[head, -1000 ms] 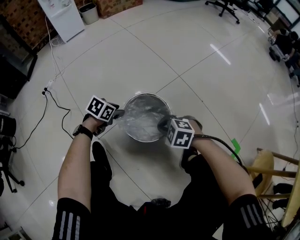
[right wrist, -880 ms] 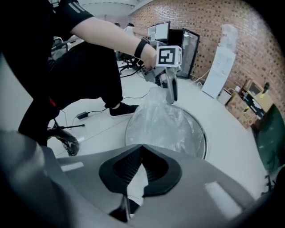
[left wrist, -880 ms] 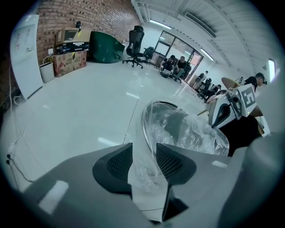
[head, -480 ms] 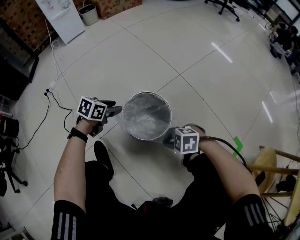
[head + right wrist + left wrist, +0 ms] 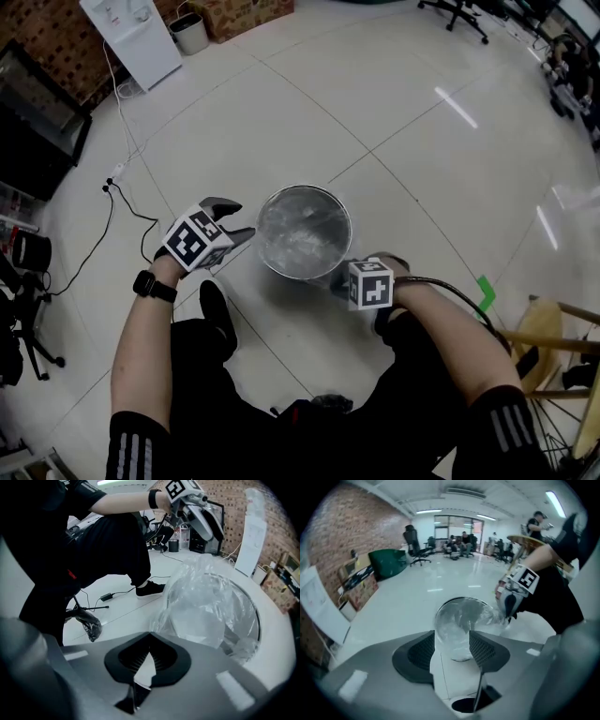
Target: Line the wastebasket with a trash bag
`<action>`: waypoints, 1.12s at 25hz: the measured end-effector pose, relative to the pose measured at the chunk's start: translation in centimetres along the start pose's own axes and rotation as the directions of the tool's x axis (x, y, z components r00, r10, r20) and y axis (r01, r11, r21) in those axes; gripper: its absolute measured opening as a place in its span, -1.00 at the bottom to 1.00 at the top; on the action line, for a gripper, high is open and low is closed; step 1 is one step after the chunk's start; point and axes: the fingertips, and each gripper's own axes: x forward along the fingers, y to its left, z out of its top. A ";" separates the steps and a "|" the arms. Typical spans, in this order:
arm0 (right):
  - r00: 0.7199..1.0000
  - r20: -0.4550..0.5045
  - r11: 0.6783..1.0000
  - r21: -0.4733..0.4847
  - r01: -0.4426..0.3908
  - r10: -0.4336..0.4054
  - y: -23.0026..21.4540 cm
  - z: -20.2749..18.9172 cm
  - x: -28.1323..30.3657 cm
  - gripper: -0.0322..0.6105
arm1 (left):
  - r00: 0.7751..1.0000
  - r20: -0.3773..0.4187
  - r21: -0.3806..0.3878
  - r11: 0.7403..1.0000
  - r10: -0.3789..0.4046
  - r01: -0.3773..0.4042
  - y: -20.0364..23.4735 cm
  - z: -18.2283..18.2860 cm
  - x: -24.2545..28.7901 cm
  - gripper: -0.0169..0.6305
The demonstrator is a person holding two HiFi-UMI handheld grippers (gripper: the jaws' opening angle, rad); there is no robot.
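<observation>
The wastebasket (image 5: pixel 298 275) stands on the tiled floor (image 5: pixel 375 112) just ahead of the person's shoe (image 5: pixel 214 309), between the two grippers. The clear bag (image 5: pixel 302 234) is already down inside it, with film crumpled up over the rim on the near side. It looks seated but untidy, so I'd say the job is down to settling the edge.

The right gripper (image 5: pixel 337 281) sits low against the near right of the rim, jaws pressed together. Film bunches just past its tips, but I can't tell whether a pinch of it is caught there. If one is, that would keep this side from sliding in.

The left gripper (image 5: pixel 239 217) hangs just off the rim's left, clear of it. Its jaws have just been opening and stand about half apart with nothing between them — only the bin shows through the gap. My guess is that it's free for a hold further round.
</observation>
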 end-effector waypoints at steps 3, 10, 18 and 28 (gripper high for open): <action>1.000 0.008 1.000 -0.005 0.010 -0.009 -0.1 0.5 0.0 -0.88 | 0.995 -0.081 0.253 0.964 -0.063 0.082 -3.9 -0.4 0.9 -0.25; 1.000 -0.001 1.000 -0.012 -0.003 0.003 0.2 0.4 0.2 -0.88 | 0.985 -0.174 0.432 0.900 0.023 0.055 -4.1 -2.6 3.3 -0.43; 1.000 0.008 1.000 0.011 -0.001 0.001 -0.3 0.7 -0.4 -0.88 | 0.965 -0.253 0.383 0.910 -0.061 0.158 -5.7 -4.8 3.2 -0.97; 0.997 -0.020 0.996 0.051 -0.073 0.074 0.8 -0.4 1.4 -0.88 | 0.865 -0.432 0.266 0.881 -0.254 0.391 -9.6 -11.1 5.1 -0.97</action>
